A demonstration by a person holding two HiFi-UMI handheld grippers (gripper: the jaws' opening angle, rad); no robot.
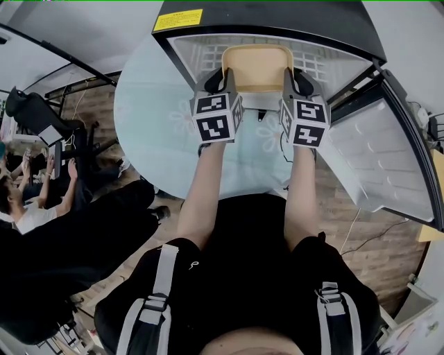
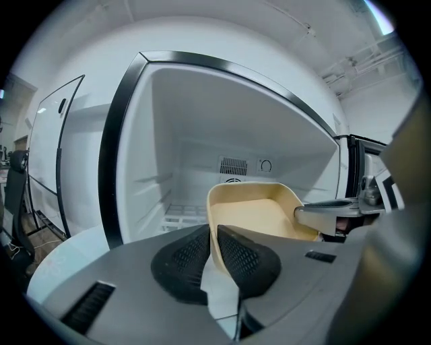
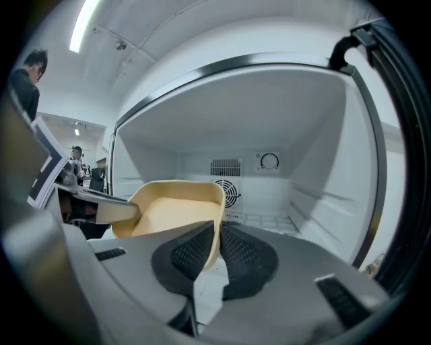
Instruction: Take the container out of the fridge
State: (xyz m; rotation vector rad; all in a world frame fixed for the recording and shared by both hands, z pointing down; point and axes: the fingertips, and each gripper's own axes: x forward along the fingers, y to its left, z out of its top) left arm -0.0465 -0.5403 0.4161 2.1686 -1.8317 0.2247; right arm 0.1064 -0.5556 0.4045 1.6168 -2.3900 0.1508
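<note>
Container (image 1: 257,66): we find 1 tan, empty tub at the mouth of the open fridge (image 1: 277,21).
Left gripper (image 2: 214,251): we see it clamped on the tub's left wall.
Right gripper (image 3: 218,248): clamped on its right wall.
Door (image 1: 378,163): open, right side.

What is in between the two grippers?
The yellow container. The head view shows it between them, the left gripper shut on its left wall, the right gripper on its right wall.
</note>
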